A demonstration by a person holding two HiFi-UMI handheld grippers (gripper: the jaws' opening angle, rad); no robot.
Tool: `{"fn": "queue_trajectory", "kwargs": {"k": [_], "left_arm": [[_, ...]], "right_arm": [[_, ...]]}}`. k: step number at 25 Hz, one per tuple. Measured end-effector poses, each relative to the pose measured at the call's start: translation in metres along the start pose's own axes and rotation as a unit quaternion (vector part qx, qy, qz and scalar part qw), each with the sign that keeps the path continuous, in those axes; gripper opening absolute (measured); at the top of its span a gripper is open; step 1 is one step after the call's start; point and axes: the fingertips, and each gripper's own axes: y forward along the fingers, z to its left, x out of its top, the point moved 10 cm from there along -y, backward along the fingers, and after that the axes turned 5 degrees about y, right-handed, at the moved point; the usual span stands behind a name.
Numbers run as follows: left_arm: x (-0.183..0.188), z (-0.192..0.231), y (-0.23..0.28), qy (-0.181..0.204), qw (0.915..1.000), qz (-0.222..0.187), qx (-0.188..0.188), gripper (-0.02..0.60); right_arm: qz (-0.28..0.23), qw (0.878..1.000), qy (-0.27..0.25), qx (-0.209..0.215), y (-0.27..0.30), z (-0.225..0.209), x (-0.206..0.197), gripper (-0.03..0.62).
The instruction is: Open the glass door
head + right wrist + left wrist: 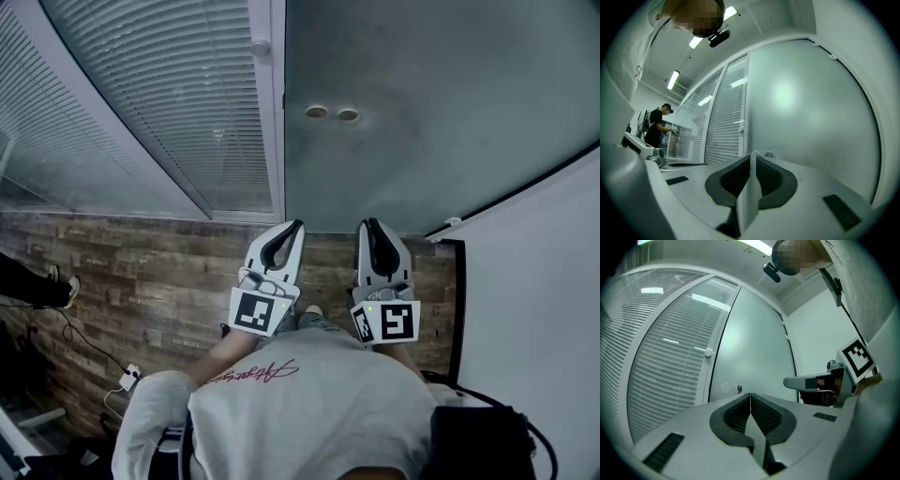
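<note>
The frosted glass door [431, 112] fills the upper right of the head view. Its left edge sits against a white frame post [277, 103] that borders a glazed panel with slatted blinds [159, 103], and its right edge runs down to a white wall [544, 300]. Bare wood-plank floor [141, 272] lies open between the person and the door's foot (another person [658, 124] stands well off to the left, beside the blinds). Two small round fittings [317, 112] sit on the glass near its left edge. The door stands straight ahead of both pairs of jaws and apart from them, with nothing touching it. The left gripper [296, 226] and the right gripper [367, 223] are held side by side, pointing toward the door. Each pair of jaws is clenched pad to pad with nothing between them.
</note>
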Motion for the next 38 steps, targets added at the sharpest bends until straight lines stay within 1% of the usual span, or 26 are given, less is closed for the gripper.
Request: {"fn": "queue_trajectory", "kwargs": {"k": [5, 6, 7, 8, 11, 14, 17, 22, 28, 31, 32, 33, 38], "left_arm": [[0.001, 0.003, 0.007, 0.000, 0.9999, 0.003, 0.017, 0.017], [0.000, 0.004, 0.007, 0.001, 0.9998, 0.005, 0.019, 0.017], [0.000, 0.005, 0.008, 0.000, 0.9997, 0.006, 0.022, 0.017], [-0.001, 0.007, 0.007, 0.000, 0.9996, 0.008, 0.026, 0.017], [-0.001, 0.013, 0.006, 0.006, 0.9993, 0.012, 0.035, 0.017], [-0.004, 0.020, 0.004, 0.009, 0.9990, 0.022, 0.038, 0.017], [-0.006, 0.025, 0.000, 0.011, 0.9984, 0.030, 0.047, 0.017], [-0.005, 0.039, -0.004, 0.018, 0.9972, 0.036, 0.062, 0.017], [-0.004, 0.051, -0.013, 0.017, 0.9958, 0.040, 0.080, 0.017], [-0.005, 0.054, -0.015, 0.017, 0.9957, 0.041, 0.081, 0.017], [-0.006, 0.055, -0.015, 0.016, 0.9957, 0.041, 0.081, 0.017], [-0.006, 0.056, -0.015, 0.016, 0.9957, 0.042, 0.081, 0.017], [-0.006, 0.058, -0.016, 0.013, 0.9961, 0.041, 0.077, 0.017]], "right_arm": [[0.003, 1.000, 0.007, 0.005, 0.044, -0.013, 0.001, 0.035], [0.000, 1.000, 0.004, 0.008, 0.056, -0.014, 0.003, 0.062], [-0.004, 1.000, -0.001, 0.010, 0.069, -0.015, 0.004, 0.126], [-0.009, 1.000, -0.007, 0.011, 0.082, -0.016, 0.004, 0.147], [-0.014, 1.000, -0.024, -0.003, 0.126, -0.021, 0.002, 0.155], [0.010, 1.000, -0.012, -0.020, 0.168, -0.028, -0.008, 0.187], [0.033, 0.999, 0.001, -0.036, 0.198, -0.032, -0.020, 0.208], [0.042, 0.997, -0.016, -0.056, 0.231, -0.034, -0.031, 0.209], [0.030, 0.997, -0.041, -0.066, 0.252, -0.036, -0.031, 0.209], [0.026, 0.996, -0.030, -0.083, 0.258, -0.036, -0.030, 0.198], [0.025, 0.995, -0.024, -0.089, 0.259, -0.036, -0.029, 0.182], [0.024, 0.995, -0.019, -0.094, 0.259, -0.036, -0.028, 0.150], [0.017, 0.994, -0.010, -0.104, 0.257, -0.034, -0.030, 0.130]]}}
